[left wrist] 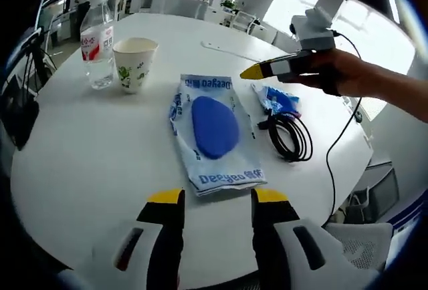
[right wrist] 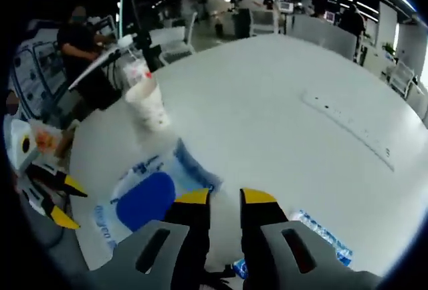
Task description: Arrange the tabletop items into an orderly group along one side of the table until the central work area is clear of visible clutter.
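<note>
Both hand-held grippers parted, empty, black cable [left wrist: 289, 136] coiled in left gripper view

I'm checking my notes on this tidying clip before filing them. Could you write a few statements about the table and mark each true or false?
1. The paper cup stands upright beside the water bottle. True.
2. The blue-and-white packet lies flat. True.
3. The black cable is stretched out straight. False: it is coiled.
4. The left gripper grips the packet. False: its jaws are apart, short of it.
</note>
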### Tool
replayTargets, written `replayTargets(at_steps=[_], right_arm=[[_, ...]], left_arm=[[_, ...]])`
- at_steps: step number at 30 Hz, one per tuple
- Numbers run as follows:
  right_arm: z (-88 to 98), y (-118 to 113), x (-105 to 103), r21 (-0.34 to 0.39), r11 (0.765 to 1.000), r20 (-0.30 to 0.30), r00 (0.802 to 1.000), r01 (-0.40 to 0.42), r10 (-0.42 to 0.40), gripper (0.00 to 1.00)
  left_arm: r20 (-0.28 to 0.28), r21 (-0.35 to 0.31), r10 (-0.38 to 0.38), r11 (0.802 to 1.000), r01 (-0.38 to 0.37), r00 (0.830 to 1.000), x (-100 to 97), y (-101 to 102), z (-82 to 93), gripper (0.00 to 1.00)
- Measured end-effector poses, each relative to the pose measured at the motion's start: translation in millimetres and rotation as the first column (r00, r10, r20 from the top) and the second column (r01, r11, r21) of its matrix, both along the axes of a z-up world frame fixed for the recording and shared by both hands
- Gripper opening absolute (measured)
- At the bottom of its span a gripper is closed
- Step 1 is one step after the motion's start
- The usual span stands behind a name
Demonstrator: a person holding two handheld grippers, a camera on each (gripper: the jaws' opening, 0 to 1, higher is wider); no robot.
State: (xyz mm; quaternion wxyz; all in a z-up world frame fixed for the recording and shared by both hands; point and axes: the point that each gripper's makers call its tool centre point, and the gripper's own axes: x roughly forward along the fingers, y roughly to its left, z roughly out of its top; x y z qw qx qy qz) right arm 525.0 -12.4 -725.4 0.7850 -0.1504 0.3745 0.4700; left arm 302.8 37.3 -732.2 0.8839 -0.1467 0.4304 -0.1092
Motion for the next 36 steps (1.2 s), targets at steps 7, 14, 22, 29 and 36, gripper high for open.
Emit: replayTargets(at_steps=[7,14,22,29,36], right_arm=[[-12.8,21,-6,-0.052,0.994,-0.012,0.995,-0.101,0.100,0.18],[-26.1,30,-5,-0.134,0.977,0.003,0.986,-0.166,0.168,0.14],[-20.5,27,-8,-0.107,0.986,-0.016,0.991,-0.131,0.130,0.03],[-19.0,12,-15,-0.123,0.984,-0.024,0.992,-0.126,0.124,0.01],[-19.0,-2,-18,-0.129,0.984,-0.029,0.992,-0.122,0.119,0.00]], left_arm=[[-0.011,-0.010,0.003,1.000,-0.003,1.000,-10.6,-1,-2.7,0.39],[-0.016,-0.019,0.028,0.999,-0.028,0.999,-12.7,6,-0.1,0.38],[-0.024,-0.018,0.029,0.999,-0.029,0.999,-14.4,6,-1.7,0.38],[-0.038,-0.049,0.044,0.998,-0.045,0.998,-9.4,0,-5.4,0.36],[-0.045,-0.070,0.061,0.995,-0.064,0.997,2.2,-2,-7.5,0.34]])
